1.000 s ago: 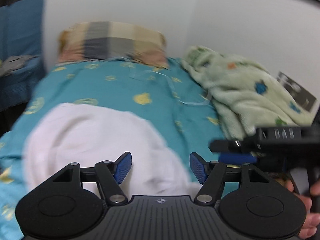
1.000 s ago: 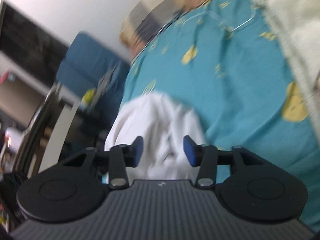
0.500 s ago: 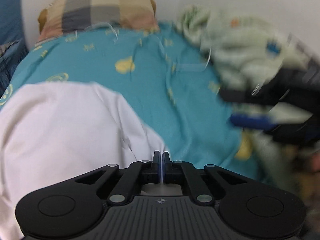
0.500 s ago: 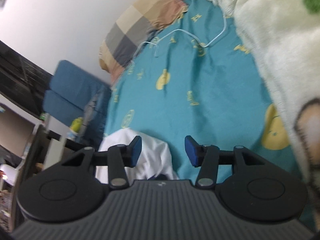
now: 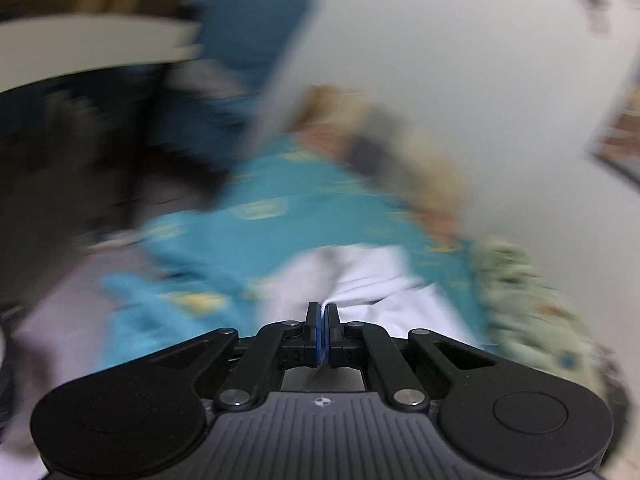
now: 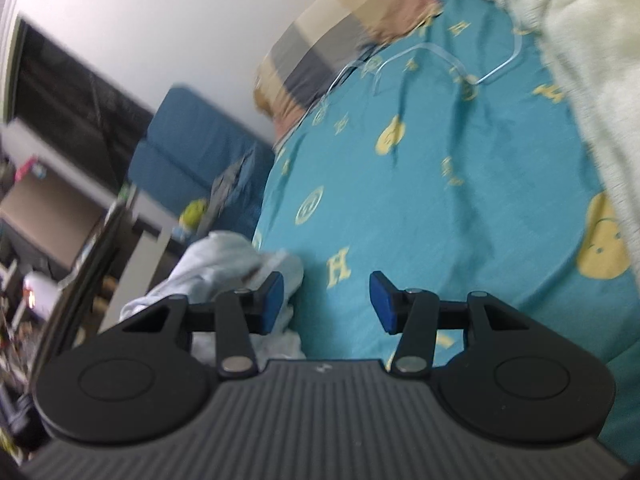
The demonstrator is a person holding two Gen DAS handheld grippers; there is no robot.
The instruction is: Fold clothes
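The left gripper pinches a white cloth garment lying on the teal patterned bedsheet. The right gripper gapes wide, garment at nine o'clock.

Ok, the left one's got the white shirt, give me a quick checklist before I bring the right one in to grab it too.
1. Left gripper shut on the white shirt: ok, cloth shows between the blue pads.
2. Right gripper open and empty: ok.
3. Shirt within the right gripper's path: not ok, the cloth lies at its left finger, not between the fingers.
4. White cable clear of the shirt: ok, it lies far up the teal bedsheet.
5. Shirt spread flat: cannot tell, left view is blurred.
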